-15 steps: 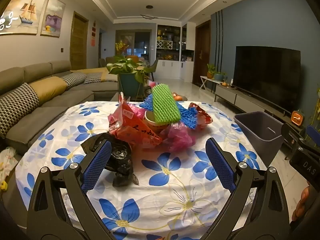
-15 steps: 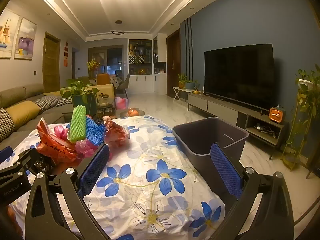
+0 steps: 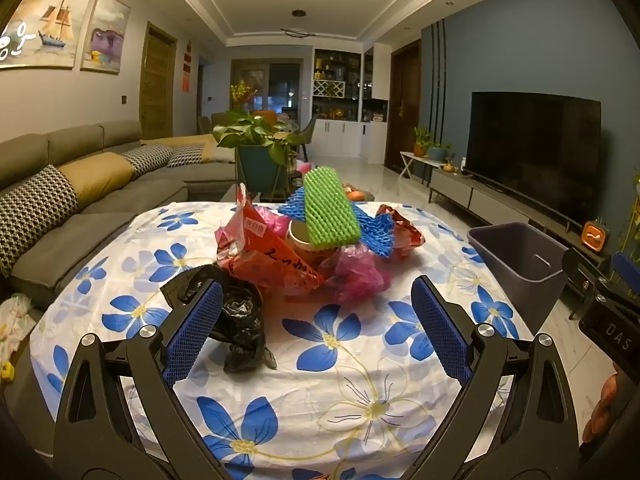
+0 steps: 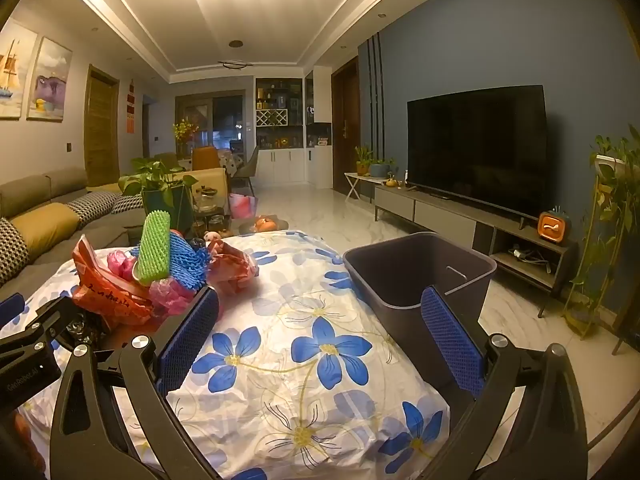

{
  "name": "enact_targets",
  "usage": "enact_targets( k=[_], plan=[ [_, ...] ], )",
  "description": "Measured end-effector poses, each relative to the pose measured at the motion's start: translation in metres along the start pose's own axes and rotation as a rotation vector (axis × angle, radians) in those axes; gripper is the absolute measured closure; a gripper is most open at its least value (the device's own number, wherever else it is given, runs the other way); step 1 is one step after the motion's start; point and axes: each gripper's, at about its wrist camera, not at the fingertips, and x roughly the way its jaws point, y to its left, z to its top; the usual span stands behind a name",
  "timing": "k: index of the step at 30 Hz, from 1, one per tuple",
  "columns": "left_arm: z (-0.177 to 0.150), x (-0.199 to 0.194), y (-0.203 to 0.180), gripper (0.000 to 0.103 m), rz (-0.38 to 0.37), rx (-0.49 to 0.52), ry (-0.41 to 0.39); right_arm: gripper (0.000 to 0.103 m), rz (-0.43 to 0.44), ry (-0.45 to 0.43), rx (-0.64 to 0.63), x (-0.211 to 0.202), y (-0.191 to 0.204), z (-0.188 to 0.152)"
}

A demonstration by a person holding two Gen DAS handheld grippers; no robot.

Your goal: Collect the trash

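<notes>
A trash pile sits mid-table: a green foam net (image 3: pixel 330 210) over a blue foam net (image 3: pixel 376 228), a paper cup (image 3: pixel 306 240), a red plastic bag (image 3: pixel 264 256), a pink bag (image 3: pixel 354 272), a red wrapper (image 3: pixel 402 232) and a black bag (image 3: pixel 236 312) nearest. My left gripper (image 3: pixel 316 328) is open and empty just short of the pile, its left finger beside the black bag. My right gripper (image 4: pixel 320 340) is open and empty over the cloth, between the pile (image 4: pixel 154 264) and the dark grey bin (image 4: pixel 416 272).
The table (image 3: pixel 360 392) has a white cloth with blue flowers. The bin (image 3: pixel 520 256) stands at its right edge. A grey sofa (image 3: pixel 80 200) is on the left, a potted plant (image 3: pixel 256 152) behind the table, a TV console (image 4: pixel 460 216) on the right.
</notes>
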Motion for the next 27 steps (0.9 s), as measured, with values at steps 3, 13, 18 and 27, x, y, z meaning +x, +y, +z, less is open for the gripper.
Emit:
enact_targets(
  k=[3, 13, 18, 27],
  plan=[
    [0.0000, 0.0001, 0.0001, 0.009, 0.000, -0.001, 0.001, 0.005, -0.001, 0.000, 0.000, 0.0000, -0.0002, -0.0001],
    [0.0000, 0.0000, 0.0000, 0.009, 0.000, -0.001, 0.000, 0.005, 0.001, 0.000, 0.003, 0.0001, -0.0008, -0.0005],
    [0.0000, 0.0005, 0.0002, 0.009, -0.002, -0.006, 0.004, 0.005, 0.000, 0.000, 0.004, -0.0001, -0.0011, -0.0005],
    [-0.0008, 0.0002, -0.0002, 0.009, 0.000, -0.007, 0.002, 0.005, 0.002, 0.002, 0.004, -0.0005, -0.0021, -0.0003]
  ],
)
